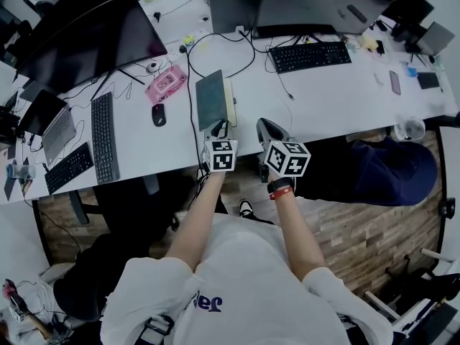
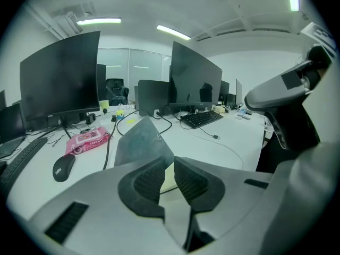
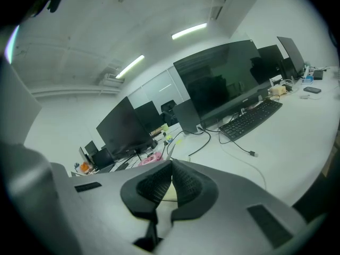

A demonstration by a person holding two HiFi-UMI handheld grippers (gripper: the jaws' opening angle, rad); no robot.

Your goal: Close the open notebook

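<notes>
You're at the white desk (image 1: 323, 99): dark monitors (image 1: 93, 38) along its far side, wood floor (image 1: 359, 243) beneath, strip lights (image 2: 98, 21) overhead.

One notebook (image 1: 210, 98), one mouse (image 1: 159, 114), three keyboards (image 1: 309, 54) (image 1: 104, 136) (image 1: 68, 167).

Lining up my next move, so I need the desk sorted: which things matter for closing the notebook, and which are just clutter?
For the job:
notebook, dark cover raised
left hand-held gripper
right hand-held gripper

Just lying about:
pink pack
mouse
keyboard
monitor
</notes>
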